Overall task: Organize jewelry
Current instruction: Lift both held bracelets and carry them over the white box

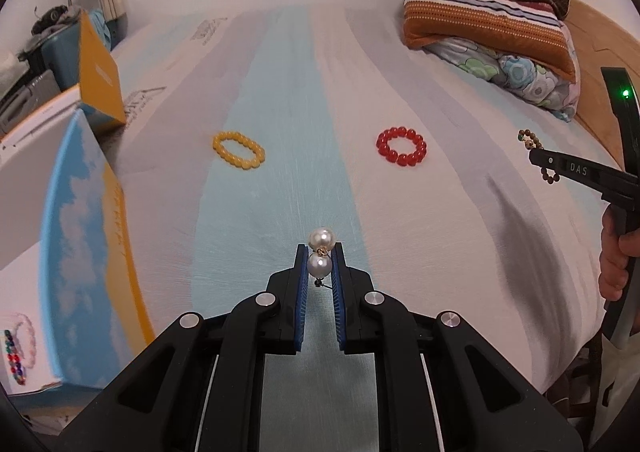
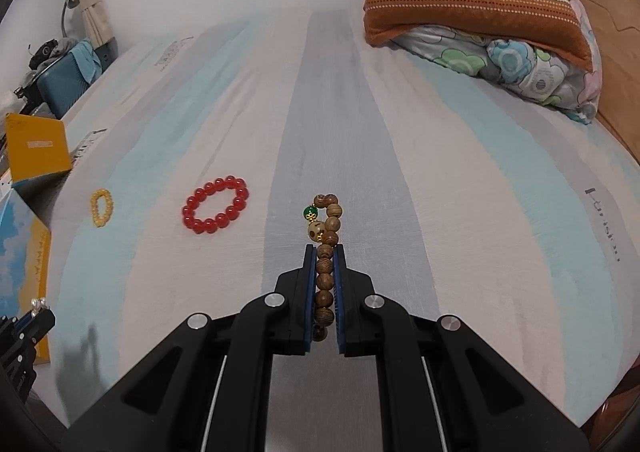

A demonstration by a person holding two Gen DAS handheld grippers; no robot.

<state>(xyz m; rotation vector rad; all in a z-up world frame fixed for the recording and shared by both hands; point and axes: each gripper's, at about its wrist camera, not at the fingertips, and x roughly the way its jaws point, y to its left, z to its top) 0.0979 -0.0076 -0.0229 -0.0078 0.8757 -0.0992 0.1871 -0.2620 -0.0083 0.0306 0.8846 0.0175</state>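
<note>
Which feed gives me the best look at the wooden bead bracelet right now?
The right wrist view. The wooden bead bracelet runs lengthwise between the right gripper fingers, with its green bead and carved pale bead clear beyond the tips. The left wrist view shows only a few small beads at the right edge, mostly hidden behind that gripper.

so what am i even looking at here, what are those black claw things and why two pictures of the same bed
Each black claw is a hand-held two-finger gripper with a camera behind it, looking along its fingers. A person holds one in each hand, so there are two views of the same bed.

In the left view, the left gripper is shut on a pearl earring. In the right view, the right gripper is shut on a wooden bead bracelet.

On the striped bedsheet lie a yellow bead bracelet and a red bead bracelet. An open box sits at the left.
</note>
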